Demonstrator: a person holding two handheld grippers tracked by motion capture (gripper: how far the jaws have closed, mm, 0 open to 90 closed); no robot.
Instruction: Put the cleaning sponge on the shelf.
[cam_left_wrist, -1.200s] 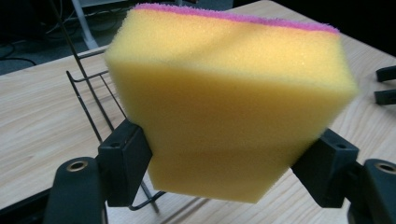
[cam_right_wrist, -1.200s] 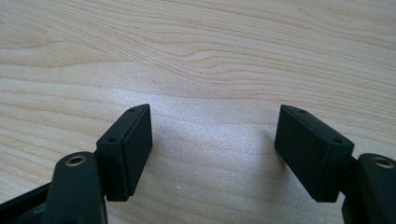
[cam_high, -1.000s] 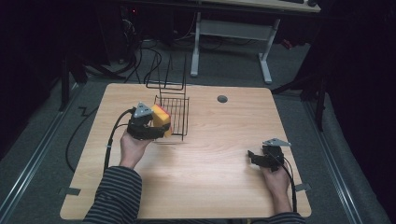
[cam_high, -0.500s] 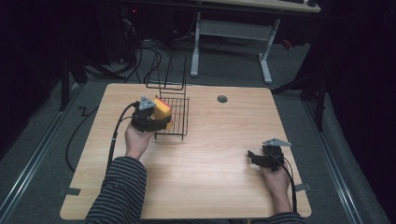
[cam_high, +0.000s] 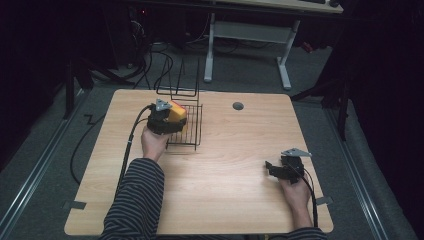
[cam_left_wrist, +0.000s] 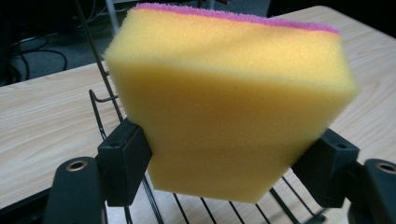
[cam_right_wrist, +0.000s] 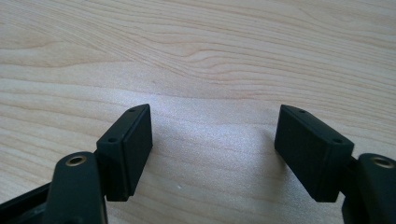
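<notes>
Sponge squeezed btwn left gripper fingers, prob. above rack.

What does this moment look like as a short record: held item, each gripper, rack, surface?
held item: yellow sponge with a pink top layer
left gripper: shut on the sponge, at the wire rack's near left side
right gripper: open, nothing between its jaws, low over bare wood
wire rack: black, on the table's far left part
surface: wooden table
</notes>
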